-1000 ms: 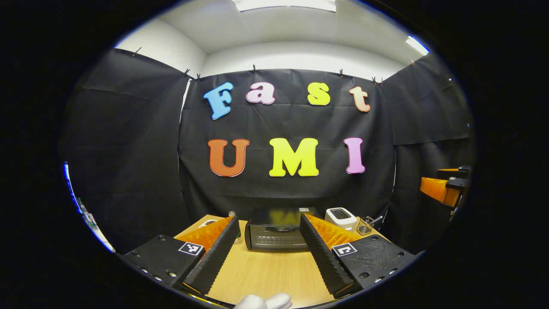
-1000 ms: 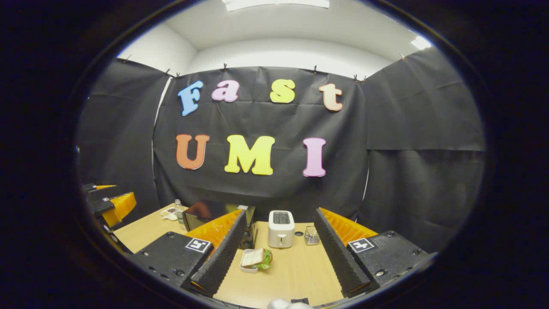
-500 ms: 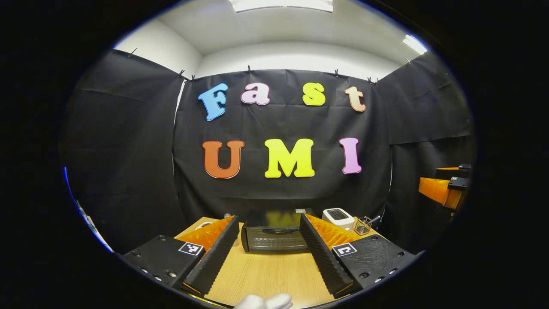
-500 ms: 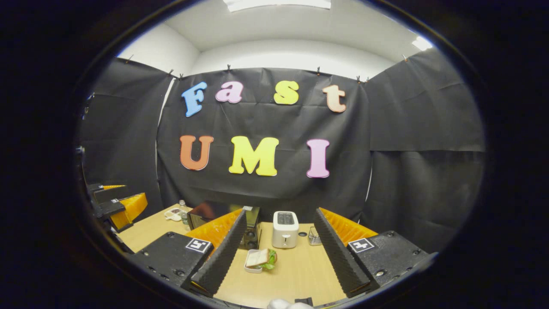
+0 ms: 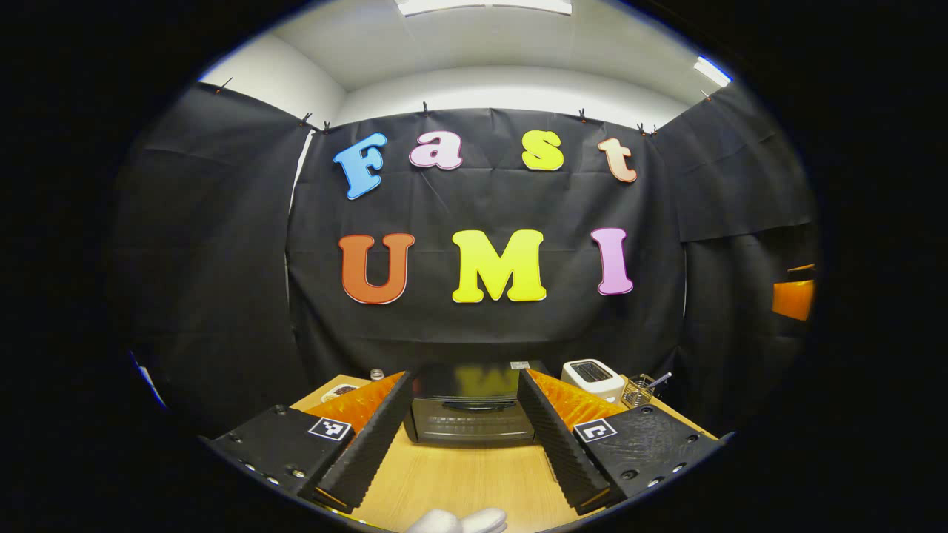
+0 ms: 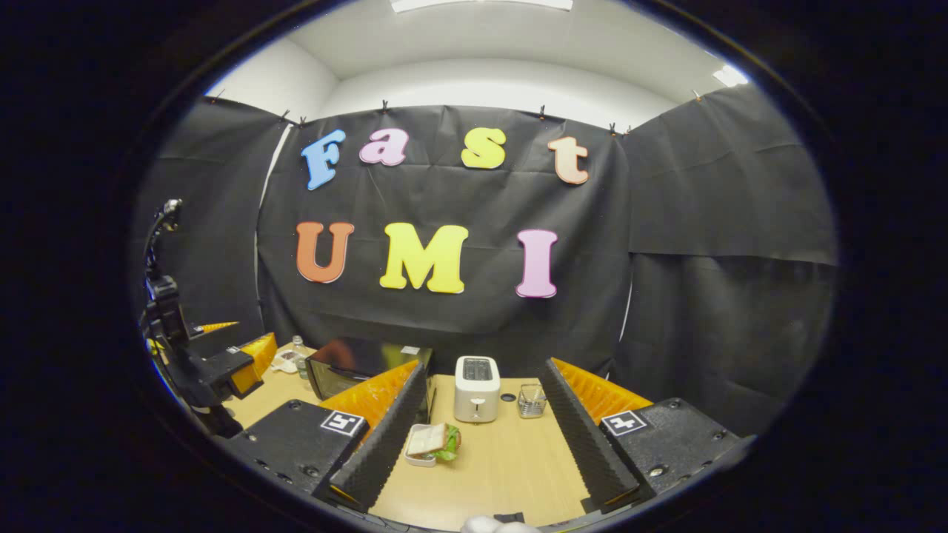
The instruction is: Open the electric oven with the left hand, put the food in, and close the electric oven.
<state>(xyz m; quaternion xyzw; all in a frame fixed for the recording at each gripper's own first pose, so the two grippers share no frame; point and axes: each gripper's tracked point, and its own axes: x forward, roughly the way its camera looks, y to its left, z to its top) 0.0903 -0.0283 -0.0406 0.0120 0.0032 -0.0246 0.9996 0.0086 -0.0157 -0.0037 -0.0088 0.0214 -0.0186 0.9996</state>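
Observation:
The black electric oven [image 5: 470,406] stands at the back of the wooden table [image 5: 459,481] with its door closed. My left gripper [image 5: 463,379] is open, short of the oven, and its fingers frame the oven's front. In the right gripper view the oven [image 6: 354,364] is at the back left, and the left gripper [image 6: 226,364] hangs in front of it. The food, a sandwich with lettuce in a small white tray [image 6: 432,443], lies on the table just ahead of my open right gripper [image 6: 481,366], near its left finger. The right gripper [image 5: 794,297] sits at the far right edge.
A white toaster [image 6: 476,386] stands right of the oven, with a small wire basket [image 6: 531,401] beside it. A bottle [image 6: 298,348] and a small dish [image 6: 285,361] sit left of the oven. A white-gloved hand [image 5: 455,520] is at the bottom.
My left gripper has moved closer to the oven, which now looks larger and centred between its fingers. The right gripper has shifted a little; the sandwich tray has not moved.

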